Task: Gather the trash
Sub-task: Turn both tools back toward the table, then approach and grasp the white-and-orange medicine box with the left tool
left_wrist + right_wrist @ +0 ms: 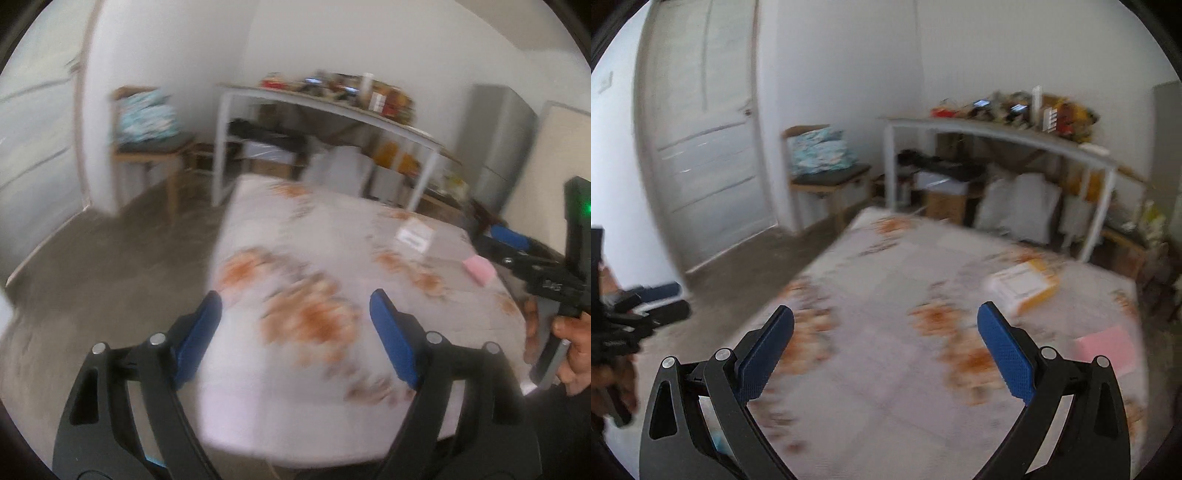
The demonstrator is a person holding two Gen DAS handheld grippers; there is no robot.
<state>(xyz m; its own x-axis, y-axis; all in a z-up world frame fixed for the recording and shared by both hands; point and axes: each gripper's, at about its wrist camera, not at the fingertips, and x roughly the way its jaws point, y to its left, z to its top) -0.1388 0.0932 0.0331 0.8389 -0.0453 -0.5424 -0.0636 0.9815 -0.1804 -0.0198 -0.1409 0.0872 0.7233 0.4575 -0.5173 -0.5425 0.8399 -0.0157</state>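
— Looking at the left wrist view, what do the tongs show?
— The left gripper is spread wide with nothing between its blue pads, low in the frame above the floral tablecloth.
— And the other one?
— The right gripper is equally wide and empty.
— Where is the trash?
— A pink paper lies at the lower right of the right wrist view, near the cloth's edge. A yellow-and-white packet lies right of centre, apart from it. Both are blurred.
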